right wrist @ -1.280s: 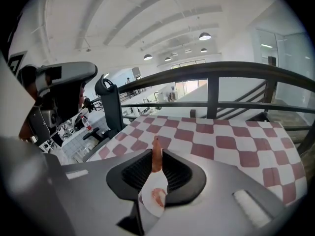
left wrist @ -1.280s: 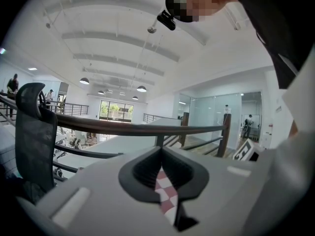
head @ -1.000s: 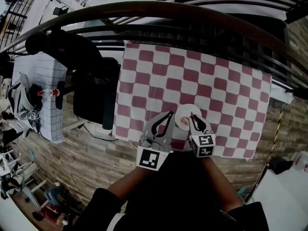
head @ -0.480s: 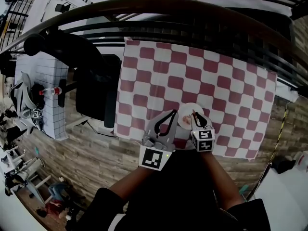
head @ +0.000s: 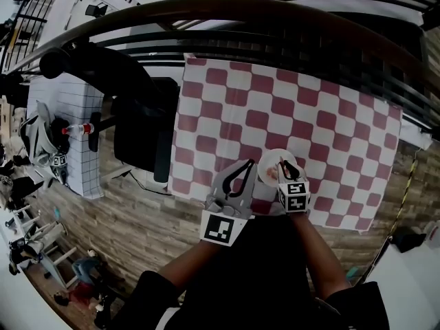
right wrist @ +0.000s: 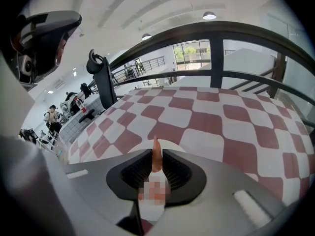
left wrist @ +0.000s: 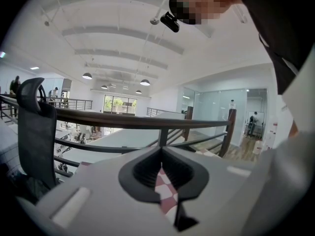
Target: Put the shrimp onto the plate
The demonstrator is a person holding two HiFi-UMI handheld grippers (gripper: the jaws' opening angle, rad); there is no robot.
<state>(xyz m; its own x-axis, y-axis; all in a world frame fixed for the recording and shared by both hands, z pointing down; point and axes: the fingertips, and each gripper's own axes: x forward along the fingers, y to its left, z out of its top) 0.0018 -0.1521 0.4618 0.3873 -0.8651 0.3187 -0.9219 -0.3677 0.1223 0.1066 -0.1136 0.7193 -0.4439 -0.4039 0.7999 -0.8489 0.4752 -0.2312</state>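
A red-and-white checked tablecloth (head: 330, 115) is filling the centre and right of the head view, with a dark curved metal railing (head: 206, 12) arching across the top and a black office chair (head: 137, 129) standing at the left edge of the cloth. Low in the frame, just right of centre, a small round white plate (head: 269, 163) is lying near the cloth's near edge.

The left gripper (head: 246, 168) is hovering just left of the plate. Its jaws are drawn together at the tips with nothing between them; only checked cloth is showing through the slit.

The right gripper (head: 283, 165) is hanging over the right part of the plate and pinching the small orange-pink shrimp (right wrist: 156, 157), whose pointed tail is sticking up between the ribbed pads while the white rim is showing directly beyond it.

Over the last second the whole head view has been drifting rightward, yet both grippers have been keeping almost the same places against the plate, with the right one edging slightly further in over it. I judge the carry to be essentially finished: the shrimp is above its target but is still being clamped, so releasing it is what appears to be left.
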